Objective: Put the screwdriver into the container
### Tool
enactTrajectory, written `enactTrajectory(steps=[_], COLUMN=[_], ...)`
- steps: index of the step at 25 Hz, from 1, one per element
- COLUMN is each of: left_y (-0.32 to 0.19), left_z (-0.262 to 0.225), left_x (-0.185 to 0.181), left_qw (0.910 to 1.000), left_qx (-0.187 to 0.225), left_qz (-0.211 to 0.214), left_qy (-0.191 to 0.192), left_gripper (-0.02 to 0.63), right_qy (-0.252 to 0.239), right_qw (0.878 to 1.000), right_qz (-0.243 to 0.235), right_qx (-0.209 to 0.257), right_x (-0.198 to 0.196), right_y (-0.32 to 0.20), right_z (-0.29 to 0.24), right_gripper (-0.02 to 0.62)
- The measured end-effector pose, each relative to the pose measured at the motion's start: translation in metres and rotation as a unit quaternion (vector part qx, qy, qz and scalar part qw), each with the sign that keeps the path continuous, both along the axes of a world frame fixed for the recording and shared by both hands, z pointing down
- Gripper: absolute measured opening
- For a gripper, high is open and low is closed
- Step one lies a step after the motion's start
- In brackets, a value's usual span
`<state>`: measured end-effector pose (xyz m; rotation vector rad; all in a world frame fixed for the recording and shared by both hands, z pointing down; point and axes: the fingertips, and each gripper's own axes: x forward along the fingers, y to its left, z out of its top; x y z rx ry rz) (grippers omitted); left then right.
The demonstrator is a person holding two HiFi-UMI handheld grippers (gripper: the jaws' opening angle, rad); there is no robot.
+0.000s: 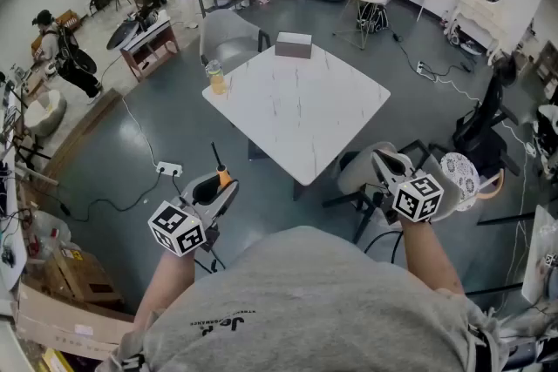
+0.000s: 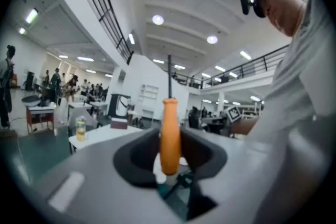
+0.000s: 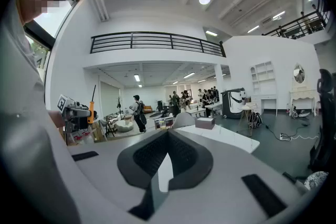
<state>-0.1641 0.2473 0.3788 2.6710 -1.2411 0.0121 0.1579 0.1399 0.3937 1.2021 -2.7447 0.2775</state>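
Screwdriver (image 2: pixel 170 136), one only, rides in the left gripper (image 1: pixel 214 190), whose jaws are clamped on the orange handle with the dark shaft pointing up and away. The right gripper (image 1: pixel 390 165) is carried level beside it, jaws a little apart with nothing between them. Both are held close to the person's body, well apart from the single white table (image 1: pixel 296 113).

One bottle (image 1: pixel 215 77) of yellow liquid stands at the table's left corner. One box (image 1: pixel 293 44), presumably the container, sits at the far corner; whether its top is open cannot be made out from this range.

The carry ahead looks like the weak point. The round handle is pinched by only two pads, so a jolt on the walk could let the tool pivot or slide out onto the floor. A reach across the left corner could also knock the bottle over. If the box proves lidded, the empty right gripper would likely have to open it first.

Several people work at desks beyond the table.
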Motion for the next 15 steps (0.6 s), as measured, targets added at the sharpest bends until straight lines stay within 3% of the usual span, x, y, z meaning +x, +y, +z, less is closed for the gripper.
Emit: enactTrajectory(steps=[15], left_y=[0.003], left_z=[-0.009], left_x=[0.029], left_qw=[0.9998], left_qx=[0.002], left_qz=[-0.008], left_qy=[-0.015], left_gripper=[0.123], right_qy=[-0.02], right_qw=[1.0], right_qz=[-0.006], right_qx=[0.012], right_x=[0.022], right_y=[-0.008], right_z=[-0.012], right_gripper=[0.008])
